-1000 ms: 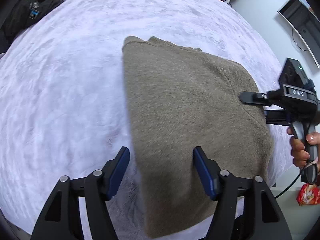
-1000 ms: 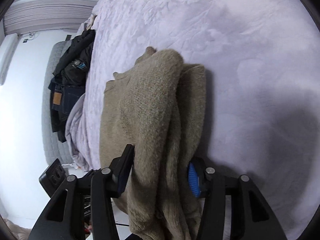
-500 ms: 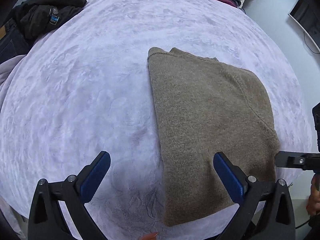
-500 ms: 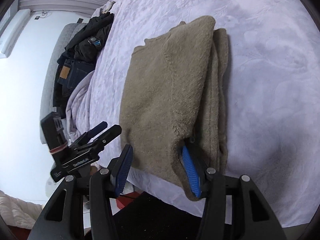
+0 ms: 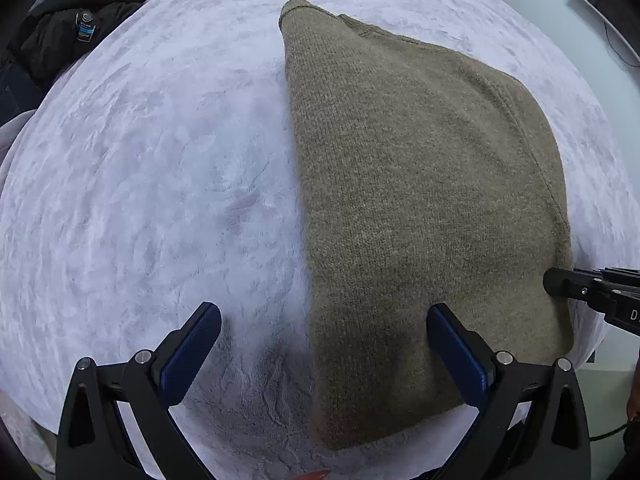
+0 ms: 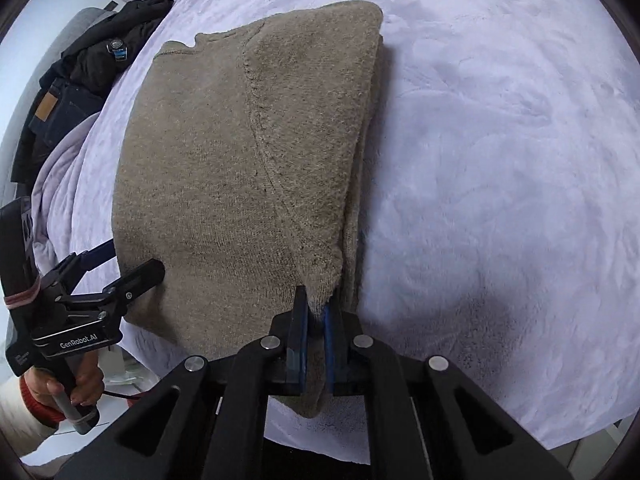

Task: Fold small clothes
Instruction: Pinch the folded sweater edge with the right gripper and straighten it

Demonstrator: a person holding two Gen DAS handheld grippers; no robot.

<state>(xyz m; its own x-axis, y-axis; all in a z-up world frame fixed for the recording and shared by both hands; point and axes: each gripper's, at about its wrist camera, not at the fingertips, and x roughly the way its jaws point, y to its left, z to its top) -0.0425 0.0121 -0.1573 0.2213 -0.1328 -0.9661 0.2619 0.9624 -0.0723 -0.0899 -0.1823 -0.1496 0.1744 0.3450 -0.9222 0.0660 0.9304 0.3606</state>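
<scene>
A tan knitted sweater (image 5: 420, 200) lies folded on the pale lilac bed cover (image 5: 160, 180). My left gripper (image 5: 323, 314) hovers over its near left edge, jaws wide open, one pad over the cover and the other over the knit, gripping nothing. In the right wrist view the sweater (image 6: 224, 168) shows a folded-over sleeve layer along its right side. My right gripper (image 6: 314, 304) is shut on the near corner of that layer at the bed's edge. The left gripper (image 6: 124, 260) is seen open at the sweater's other corner, and a right fingertip (image 5: 554, 282) touches the sweater's right edge.
A pile of black jacket and jeans (image 6: 80, 80) lies at the far left of the bed, also the dark jacket (image 5: 72, 36). The bed's near edge runs just below both grippers. A person's hand (image 6: 76, 384) holds the left gripper's handle.
The left jaws spread wide and dropped closer to the sweater's near edge. The right gripper let the lifted layer lie flat, then closed its jaws on the sweater's near corner.
</scene>
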